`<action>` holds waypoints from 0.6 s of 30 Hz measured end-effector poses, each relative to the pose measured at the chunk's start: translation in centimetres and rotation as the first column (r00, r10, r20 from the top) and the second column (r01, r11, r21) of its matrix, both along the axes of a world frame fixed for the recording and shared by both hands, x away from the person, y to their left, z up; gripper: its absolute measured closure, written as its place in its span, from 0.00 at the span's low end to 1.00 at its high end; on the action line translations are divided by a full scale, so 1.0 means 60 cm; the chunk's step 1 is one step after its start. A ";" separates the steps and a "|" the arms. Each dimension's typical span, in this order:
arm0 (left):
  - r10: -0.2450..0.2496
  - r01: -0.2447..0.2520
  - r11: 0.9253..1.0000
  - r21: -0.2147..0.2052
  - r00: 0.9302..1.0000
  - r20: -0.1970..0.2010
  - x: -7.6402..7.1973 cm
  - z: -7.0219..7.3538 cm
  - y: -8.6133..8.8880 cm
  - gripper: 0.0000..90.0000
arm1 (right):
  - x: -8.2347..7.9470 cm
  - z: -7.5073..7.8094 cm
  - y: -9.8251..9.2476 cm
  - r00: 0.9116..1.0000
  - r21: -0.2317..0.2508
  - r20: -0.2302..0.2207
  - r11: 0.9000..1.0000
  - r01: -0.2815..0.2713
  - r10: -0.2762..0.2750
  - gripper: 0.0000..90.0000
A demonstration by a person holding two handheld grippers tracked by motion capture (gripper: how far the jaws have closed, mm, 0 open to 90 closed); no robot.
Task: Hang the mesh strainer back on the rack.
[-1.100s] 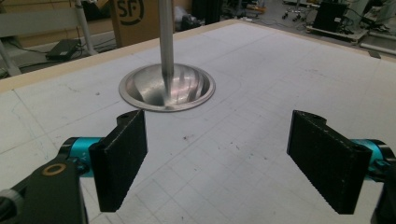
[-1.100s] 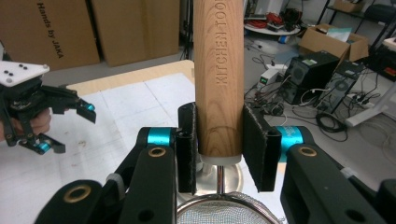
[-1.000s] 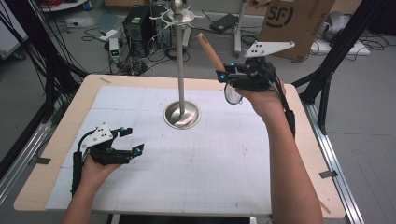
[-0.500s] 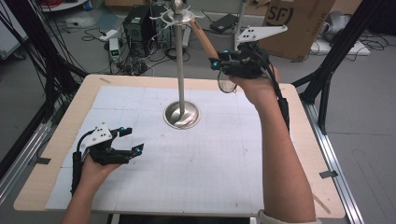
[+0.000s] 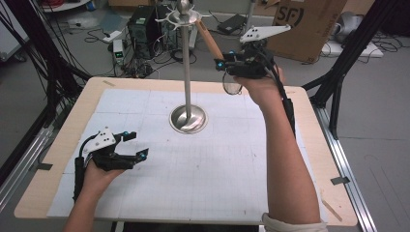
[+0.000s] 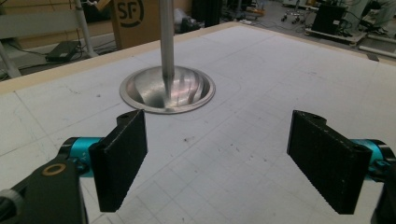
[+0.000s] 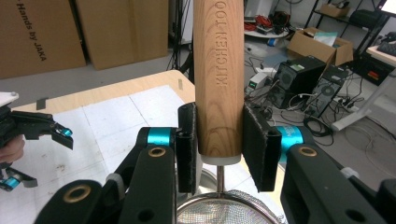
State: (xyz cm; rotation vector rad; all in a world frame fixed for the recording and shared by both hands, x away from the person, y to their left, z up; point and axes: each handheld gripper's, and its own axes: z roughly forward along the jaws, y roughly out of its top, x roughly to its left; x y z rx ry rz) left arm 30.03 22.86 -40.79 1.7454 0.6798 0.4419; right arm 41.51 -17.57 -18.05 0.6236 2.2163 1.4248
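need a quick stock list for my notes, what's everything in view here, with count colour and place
strainer: one, light wood handle with a metal mesh bowl, held up near the top of the stand
stand: one, silver pole on a round base, back middle of the table
table: one, wood edge with a white gridded mat
cardboard boxes: at least two, brown, on the floor behind the table
computer tower: one, black, on the floor behind the table
left gripper: one, black and teal, open, low over the near left of the mat
right gripper: one, black and teal, shut on the strainer handle
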 end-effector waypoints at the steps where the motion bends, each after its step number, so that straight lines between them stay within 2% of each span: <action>1: 0.000 0.000 1.000 0.001 1.000 0.001 0.000 0.000 0.000 0.23 | 0.002 -0.001 0.000 1.000 0.002 -0.009 1.000 0.005 -0.005 0.76; 8: 0.007 -0.007 1.000 -0.003 1.000 0.002 0.000 0.001 0.003 0.23 | 0.015 -0.009 0.007 1.000 -0.010 -0.024 1.000 0.019 -0.020 0.76; 18: 0.005 -0.005 1.000 -0.011 1.000 0.006 0.000 0.002 0.005 0.23 | 0.032 -0.017 0.037 0.998 -0.042 -0.052 0.999 0.018 -0.020 0.76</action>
